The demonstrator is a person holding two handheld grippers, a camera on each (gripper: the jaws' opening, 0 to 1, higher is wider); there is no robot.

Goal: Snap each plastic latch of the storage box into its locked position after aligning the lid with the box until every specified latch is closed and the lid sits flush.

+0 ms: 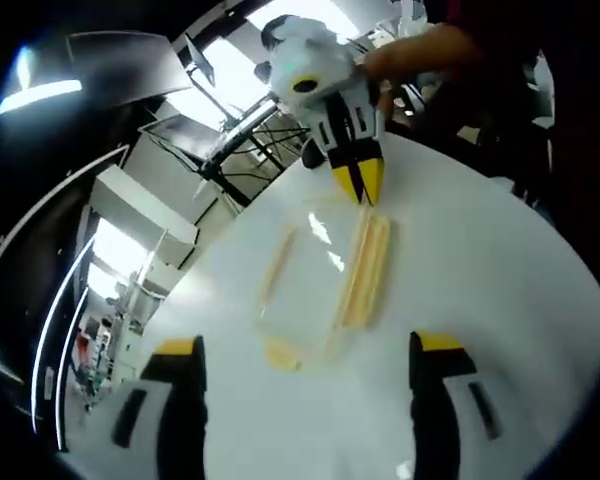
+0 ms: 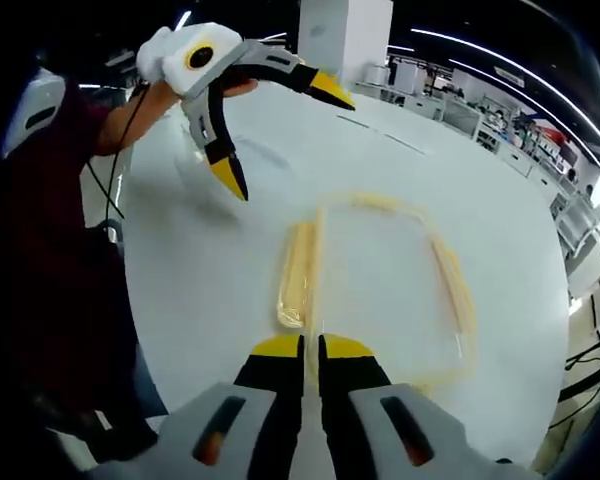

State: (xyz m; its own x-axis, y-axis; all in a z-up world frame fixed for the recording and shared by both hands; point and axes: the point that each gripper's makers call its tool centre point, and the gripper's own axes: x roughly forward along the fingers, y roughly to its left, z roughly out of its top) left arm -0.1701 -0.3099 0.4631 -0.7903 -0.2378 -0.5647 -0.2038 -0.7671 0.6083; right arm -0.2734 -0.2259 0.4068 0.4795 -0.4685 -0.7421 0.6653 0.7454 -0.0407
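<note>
A clear storage box (image 1: 315, 275) with pale yellow latches lies flat on the white table (image 1: 480, 300). A long latch (image 1: 368, 268) runs along its right side and a short one (image 1: 280, 355) sits at its near end. My left gripper (image 1: 307, 345) is open, its jaws wide apart just short of that end. My right gripper (image 1: 360, 182) comes in from the far side, its yellow tips together at the box's far edge. In the right gripper view the box (image 2: 380, 290) lies ahead, my right gripper (image 2: 313, 348) is shut by the side latch (image 2: 298, 275), and my left gripper (image 2: 280, 135) hovers open beyond.
The round white table (image 2: 230, 300) drops off on every side of the box. A person's hand (image 1: 420, 50) and dark red sleeve (image 2: 50, 200) hold the grippers. Desks, racks and ceiling lights stand beyond the table.
</note>
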